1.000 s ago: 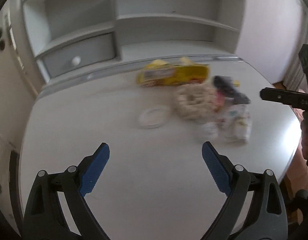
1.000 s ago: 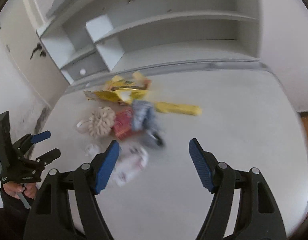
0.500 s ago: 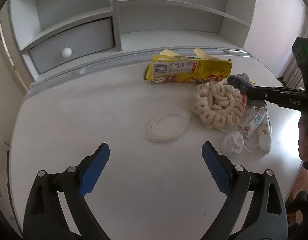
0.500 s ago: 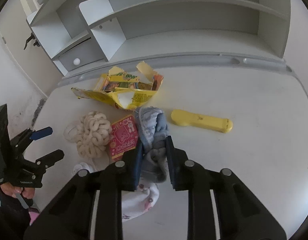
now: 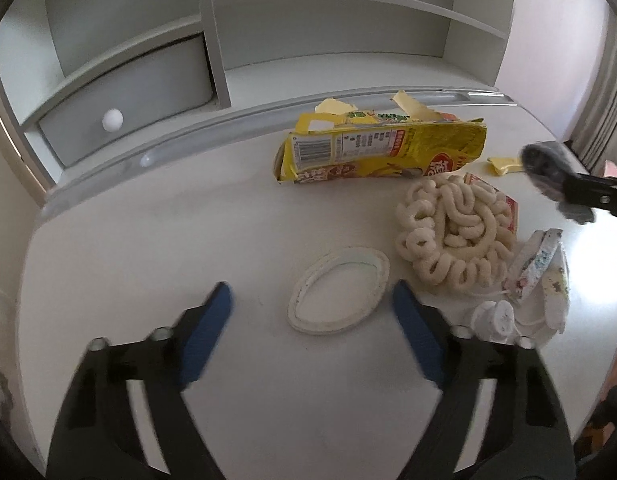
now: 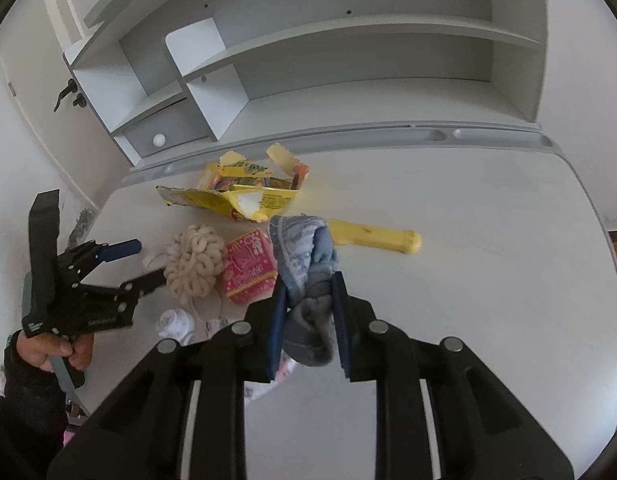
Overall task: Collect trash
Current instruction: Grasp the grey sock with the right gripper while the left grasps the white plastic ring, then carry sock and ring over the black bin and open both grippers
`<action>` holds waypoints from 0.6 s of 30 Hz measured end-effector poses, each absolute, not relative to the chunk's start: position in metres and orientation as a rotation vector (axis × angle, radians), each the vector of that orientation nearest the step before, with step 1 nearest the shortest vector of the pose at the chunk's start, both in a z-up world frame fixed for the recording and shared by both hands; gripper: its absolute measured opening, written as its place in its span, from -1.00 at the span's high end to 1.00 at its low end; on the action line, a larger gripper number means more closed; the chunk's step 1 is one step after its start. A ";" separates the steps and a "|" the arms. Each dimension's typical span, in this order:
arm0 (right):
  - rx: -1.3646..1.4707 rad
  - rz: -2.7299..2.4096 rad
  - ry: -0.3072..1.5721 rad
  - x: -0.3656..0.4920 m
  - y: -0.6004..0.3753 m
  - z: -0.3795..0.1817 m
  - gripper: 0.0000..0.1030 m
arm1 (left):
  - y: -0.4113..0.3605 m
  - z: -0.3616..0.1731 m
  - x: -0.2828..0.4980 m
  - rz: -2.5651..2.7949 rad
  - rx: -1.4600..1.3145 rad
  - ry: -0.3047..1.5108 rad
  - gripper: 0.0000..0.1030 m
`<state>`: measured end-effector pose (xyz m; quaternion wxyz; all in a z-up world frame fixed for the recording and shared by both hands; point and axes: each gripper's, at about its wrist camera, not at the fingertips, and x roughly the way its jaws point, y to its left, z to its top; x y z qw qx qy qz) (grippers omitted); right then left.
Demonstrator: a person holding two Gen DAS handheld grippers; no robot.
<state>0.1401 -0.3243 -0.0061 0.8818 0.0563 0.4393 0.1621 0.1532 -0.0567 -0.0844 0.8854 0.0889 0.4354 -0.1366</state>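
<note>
Right hand-held gripper [image 6: 306, 320] clenches the grey sock [image 6: 308, 280], while my left hand-held gripper [image 5: 308, 312], jaws just narrowing yet still released, must straddle the white ring [image 5: 340, 292] on the bench [image 5: 148, 248] next.

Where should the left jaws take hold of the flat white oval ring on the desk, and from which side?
Grip one long side of the white oval ring, with one jaw inside the opening and one outside, coming down from above. It lies flat on the desk, so its thin band offers no side wall. The left gripper is already above its near edge, its jaws just closing, nothing between them.
</note>
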 end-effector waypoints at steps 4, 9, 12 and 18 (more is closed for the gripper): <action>0.128 0.291 0.890 0.121 -0.343 0.002 0.57 | -0.059 -0.079 0.151 -0.281 0.186 0.907 0.15; 0.170 0.213 0.855 0.084 -0.386 0.012 0.57 | -0.063 -0.058 0.131 -0.263 0.159 0.875 0.16; 0.208 0.139 0.829 0.054 -0.425 0.016 0.57 | -0.084 -0.039 0.114 -0.295 0.163 0.834 0.16; 0.292 -0.086 0.778 -0.022 -0.520 0.009 0.57 | -0.189 -0.011 0.082 -0.510 0.194 0.766 0.16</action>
